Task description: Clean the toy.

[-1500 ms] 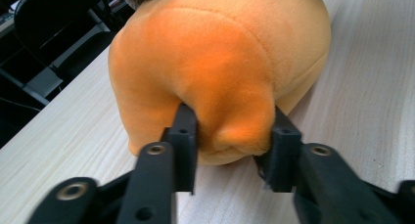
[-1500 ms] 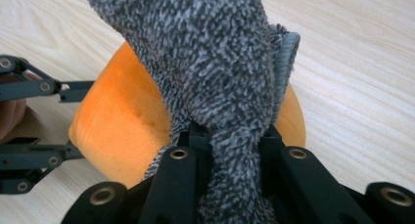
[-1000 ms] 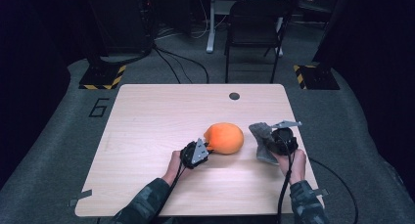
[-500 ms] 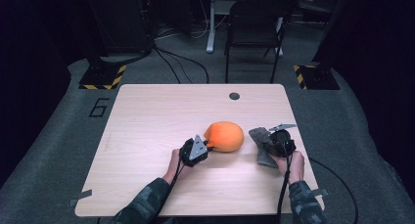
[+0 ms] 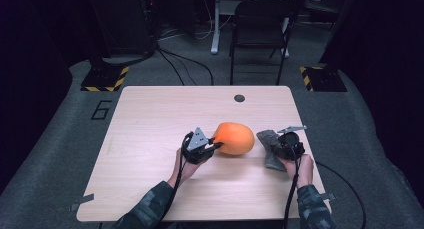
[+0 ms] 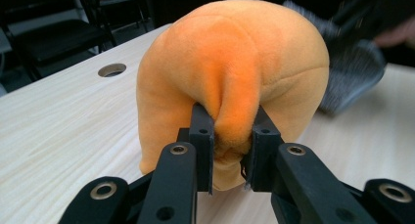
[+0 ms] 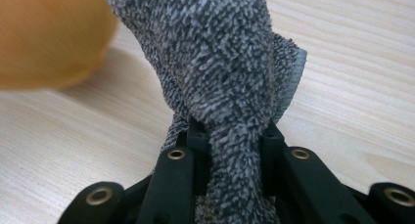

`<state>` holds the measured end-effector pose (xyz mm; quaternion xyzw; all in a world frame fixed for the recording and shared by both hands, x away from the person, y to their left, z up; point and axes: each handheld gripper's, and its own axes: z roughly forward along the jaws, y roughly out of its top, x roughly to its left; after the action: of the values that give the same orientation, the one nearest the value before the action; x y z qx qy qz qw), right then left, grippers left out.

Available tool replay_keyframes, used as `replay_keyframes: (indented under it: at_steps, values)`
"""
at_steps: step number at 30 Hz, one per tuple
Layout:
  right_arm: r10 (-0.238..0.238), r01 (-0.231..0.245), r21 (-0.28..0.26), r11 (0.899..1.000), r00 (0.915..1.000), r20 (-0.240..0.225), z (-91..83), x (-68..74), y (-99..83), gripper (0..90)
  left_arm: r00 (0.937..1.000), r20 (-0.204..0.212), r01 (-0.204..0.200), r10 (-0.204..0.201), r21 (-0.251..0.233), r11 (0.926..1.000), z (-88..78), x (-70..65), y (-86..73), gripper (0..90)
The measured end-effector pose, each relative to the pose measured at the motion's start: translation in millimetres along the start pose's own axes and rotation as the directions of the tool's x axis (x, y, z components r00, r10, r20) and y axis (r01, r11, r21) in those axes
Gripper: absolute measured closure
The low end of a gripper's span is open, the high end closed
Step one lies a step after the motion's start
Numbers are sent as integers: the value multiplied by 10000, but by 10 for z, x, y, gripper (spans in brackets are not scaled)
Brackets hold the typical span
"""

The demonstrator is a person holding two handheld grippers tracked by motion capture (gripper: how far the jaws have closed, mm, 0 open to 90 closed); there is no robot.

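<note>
While the orange plush (image 5: 234, 138) sits near the table's (image 5: 150, 119) middle, slightly toward the person's side, its long axis runs roughly left-right across the table in the high view, and the left gripper (image 5: 212, 147) meets it at its left end, jaws clamped on a pinched fold of the fabric. To the plush's right, apart from it by a small gap, hangs the grey cloth (image 5: 270, 148), pinched in the right gripper (image 5: 278, 150), whose jaws are closed tight on a bunched ridge of it. So the plush lies directly ahead of the left gripper and off to the left of the right one; left hand is the nearer and already has it. Judgement: any wiping or covering of the plush turns on closing that gap between cloth and plush. Left gripper view shows the pinch itself, fabric (image 6: 230, 111) squeezed between both pads, cloth (image 6: 355, 72) behind at right; the high view can't resolve that. Right gripper view shows the cloth's nubby weave (image 7: 230, 87) in the jaws and the plush (image 7: 49, 33) blurred at upper left.
</note>
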<state>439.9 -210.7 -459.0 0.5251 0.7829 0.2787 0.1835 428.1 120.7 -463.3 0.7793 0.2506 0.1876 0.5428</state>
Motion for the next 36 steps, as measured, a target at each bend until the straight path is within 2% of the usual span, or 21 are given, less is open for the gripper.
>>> replay_keyframes:
  at_steps: [3, 4, 6, 11, 14, 15, 16, 18, 21, 22, 23, 24, 26, 28, 29, 32, 34, 35, 36]
  values:
    - [-6, 6, 11, 10000, 10000, 5, 0, 0, 0, 747, 9988, 140, 481, -479, -151, 9987, -97, 22, 103, 769]
    - [-2, 2, 13, 10000, 10000, 8, 1, 2, 0, 747, 9969, 203, 758, -754, -218, 9969, -120, 18, 126, 768]
    - [-33, 33, 29, 10000, 10000, -17, 3, 5, 0, 747, 9951, 262, 959, -954, -172, 9952, -156, 7, 159, 768]
    - [-50, 50, 142, 9999, 10000, 6, 1, 19, -1, 747, 9866, 570, 1517, -1531, 284, 9880, -154, -16, 155, 767]
    - [-71, 71, 162, 9998, 10000, 20, 3, 16, -4, 747, 9728, 800, 2132, -2173, 567, 9754, -133, -3, 114, 767]
    - [-61, 60, 159, 9999, 10000, 25, 4, 16, -7, 747, 9668, 887, 2346, -2397, 641, 9700, -120, 16, 92, 767]
    - [-63, 63, 195, 9998, 10000, 38, 5, 17, -8, 747, 9571, 938, 2680, -2743, 741, 9606, -104, 38, 55, 766]
    - [-49, 47, 211, 9998, 10000, 65, 8, 21, -11, 747, 9480, 929, 2964, -3044, 903, 9508, -74, 73, 0, 765]
    - [-116, 115, 223, 9997, 9999, 47, 19, 25, -8, 747, 9429, 673, 3164, -3261, 1241, 9405, -5, 126, -101, 760]
    - [-92, 91, 250, 9996, 10000, 37, 20, 35, -4, 747, 9381, 582, 3315, -3414, 1354, 9337, 23, 139, -138, 757]
    - [-111, 110, 266, 9996, 9999, 27, 20, 43, 0, 747, 9370, 547, 3350, -3451, 1397, 9318, 44, 150, -170, 755]
    - [-154, 153, 227, 9996, 9999, 34, 19, 49, 7, 747, 9331, 525, 3464, -3559, 1356, 9282, 49, 160, -186, 753]
    - [-239, 239, 53, 9997, 9997, -40, -22, 90, 42, 747, 9387, 400, 3346, -3425, 1346, 9327, 43, 165, -175, 748]
    - [-346, 344, -203, 9992, 9994, -88, -95, 155, 93, 747, 9387, 351, 3358, -3428, 1309, 9328, 47, 156, -175, 742]
    - [-423, 417, -368, 9985, 9990, -157, -149, 209, 133, 747, 9414, 267, 3303, -3364, 1306, 9348, 49, 150, -173, 740]
    - [-846, 810, -953, 9921, 9958, -344, -334, 446, 268, 747, 9439, 171, 3246, -3297, 1334, 9364, 47, 142, -167, 735]
    - [-1431, 1351, -1311, 9821, 9883, -538, -455, 664, 368, 747, 9460, 101, 3197, -3239, 1333, 9381, 48, 131, -161, 732]
    - [-1562, 1474, -1360, 9797, 9861, -562, -490, 746, 400, 747, 9501, 50, 3085, -3119, 1340, 9417, 47, 129, -157, 731]
    - [-1833, 1720, -1460, 9742, 9807, -676, -530, 850, 438, 747, 9508, 20, 3069, -3099, 1340, 9423, 49, 122, -154, 729]
